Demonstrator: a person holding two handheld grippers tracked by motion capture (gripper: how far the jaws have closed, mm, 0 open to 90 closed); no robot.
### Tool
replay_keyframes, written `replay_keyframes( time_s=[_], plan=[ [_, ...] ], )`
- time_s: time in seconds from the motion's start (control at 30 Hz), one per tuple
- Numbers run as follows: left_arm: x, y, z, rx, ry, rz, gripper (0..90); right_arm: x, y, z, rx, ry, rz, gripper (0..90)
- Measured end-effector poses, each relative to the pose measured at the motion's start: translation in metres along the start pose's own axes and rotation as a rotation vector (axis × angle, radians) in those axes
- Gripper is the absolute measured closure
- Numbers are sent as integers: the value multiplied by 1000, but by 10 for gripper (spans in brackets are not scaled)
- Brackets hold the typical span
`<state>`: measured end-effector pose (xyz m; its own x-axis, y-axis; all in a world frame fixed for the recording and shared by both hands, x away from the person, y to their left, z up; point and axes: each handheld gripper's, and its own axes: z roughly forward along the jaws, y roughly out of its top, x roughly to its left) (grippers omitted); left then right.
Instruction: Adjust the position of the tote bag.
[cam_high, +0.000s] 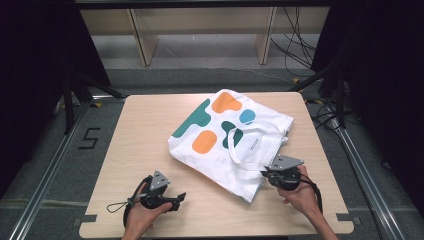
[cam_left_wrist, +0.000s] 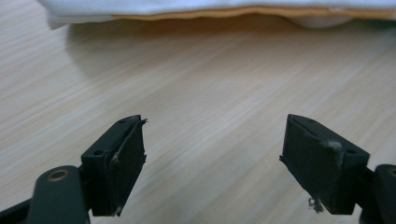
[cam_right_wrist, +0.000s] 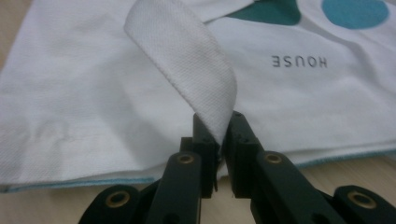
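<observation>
Near the front left corner of the smooth, pale wooden table, the left gripper rests in a hand with its two black jaws spread wide apart, and nothing is between them. One soft white cloth bag with orange, green and blue blobs lies flat in the middle of the table, reaching toward the right edge. Near the front right corner, the right gripper pinches the bag's woven white strap tight between its jaws.
</observation>
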<state>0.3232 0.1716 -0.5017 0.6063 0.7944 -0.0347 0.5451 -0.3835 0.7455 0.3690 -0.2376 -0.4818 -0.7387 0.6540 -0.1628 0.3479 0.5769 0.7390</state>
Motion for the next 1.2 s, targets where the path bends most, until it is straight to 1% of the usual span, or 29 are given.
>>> replay_keyframes(
  time_s=[0.03, 0.13, 0.17, 0.2, 0.3, 0.33, 0.37, 0.4, 0.43, 0.47, 0.5, 0.57, 0.6, 0.63, 0.67, 0.7, 0.77, 0.8, 0.83, 0.9, 0.93, 0.97, 1.0, 1.03, 1.07, 1.1, 1.13, 1.17, 1.2],
  plan=[
    [3, -2, -3, -5, 13, -19, 204, 6, 3, 2, -3, 14, -10, 848],
    [10, -9, -13, -7, 14, -49, 204, 26, 12, 8, -4, 56, -45, 857],
    [12, -10, -16, -1, 24, -46, 204, 34, 16, 11, -5, 76, -51, 860],
    [13, -12, -17, -2, 26, -55, 203, 40, 21, 14, -16, 97, -80, 861],
    [10, -13, -19, -23, 16, -71, 203, 60, 34, 20, -20, 135, -98, 862],
    [10, -14, -20, -10, 3, -58, 203, 67, 38, 22, -25, 149, -89, 862],
    [8, -14, -20, -15, 0, -58, 204, 71, 43, 27, -38, 166, -120, 863],
    [7, -15, -21, -21, 4, -51, 204, 77, 47, 30, -37, 181, -124, 864],
    [7, -15, -22, -25, 0, -47, 204, 84, 51, 34, -32, 194, -108, 865],
    [6, -17, -23, -30, -3, -67, 204, 87, 54, 37, -37, 206, -118, 865],
    [6, -17, -25, -28, 2, -58, 203, 93, 60, 44, -45, 219, -145, 866],
    [7, -18, -29, -22, -1, -38, 203, 102, 68, 51, -47, 237, -156, 866],
    [6, -20, -29, -38, 1, -57, 203, 107, 73, 55, -48, 247, -149, 866],
    [6, -21, -30, -32, -1, -60, 203, 111, 77, 60, -53, 260, -170, 866],
    [7, -22, -32, -20, -5, -50, 204, 117, 82, 64, -53, 275, -154, 866],
    [7, -23, -33, -27, 0, -58, 204, 121, 86, 67, -48, 288, -153, 866],
    [9, -25, -36, -22, 1, -43, 203, 128, 92, 74, -50, 300, -167, 866],
    [9, -25, -36, -27, 7, -60, 203, 131, 95, 76, -52, 304, -168, 866],
    [10, -25, -37, -14, 0, -49, 203, 133, 97, 78, -54, 306, -171, 864],
    [10, -25, -37, -17, 4, -51, 203, 135, 98, 80, -55, 316, -161, 845],
    [8, -25, -36, -15, 5, -39, 202, 134, 99, 79, -58, 332, -151, 751],
    [6, -25, -34, -30, 1, -57, 201, 132, 99, 76, -66, 331, -138, 686],
    [6, -25, -34, -23, -5, -35, 200, 128, 98, 70, -71, 336, -119, 584],
    [5, -25, -34, -19, -3, -25, 199, 123, 97, 62, -68, 336, -102, 518],
    [3, -25, -33, -17, -10, -37, 199, 118, 95, 55, -83, 324, -94, 479],
    [3, -25, -33, -17, -10, -37, 198, 108, 91, 41, -100, 306, -66, 427],
    [1, -25, -32, -13, -12, -15, 196, 98, 86, 30, -109, 295, -37, 404],
    [-1, -25, -31, -19, -10, -27, 194, 87, 80, 20, -115, 291, -28, 398],
    [-2, -25, -31, -18, -18, -18, 189, 76, 72, 10, -128, 256, 12, 386]
  ],
)
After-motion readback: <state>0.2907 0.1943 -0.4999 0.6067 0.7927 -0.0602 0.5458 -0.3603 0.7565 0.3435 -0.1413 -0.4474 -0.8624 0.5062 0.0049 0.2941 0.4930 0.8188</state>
